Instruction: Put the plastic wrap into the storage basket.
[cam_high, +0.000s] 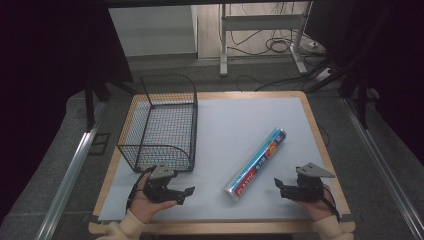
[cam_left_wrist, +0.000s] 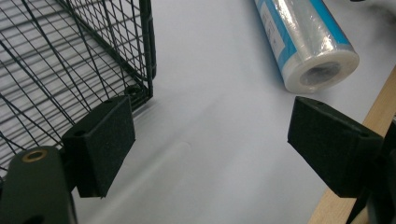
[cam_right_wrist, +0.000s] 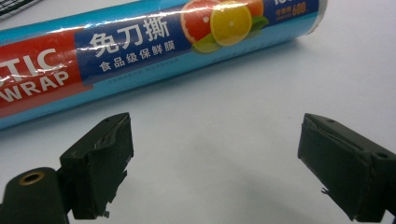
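On the counter (cam_high: 300, 112) a wire basket (cam_high: 162, 125) holds nothing, plastic wrap roll (cam_high: 256, 164) beside it, left hand-held gripper (cam_high: 186, 196) and right hand-held gripper (cam_high: 278, 186) both gaping.

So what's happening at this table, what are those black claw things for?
A person holds a two-jaw gripper in each hand. The left gripper sits open beside a wire basket. The right gripper is open too, aimed at a roll of plastic wrap lying on the grey mat. Nothing is gripped yet; the roll lies outside the basket.
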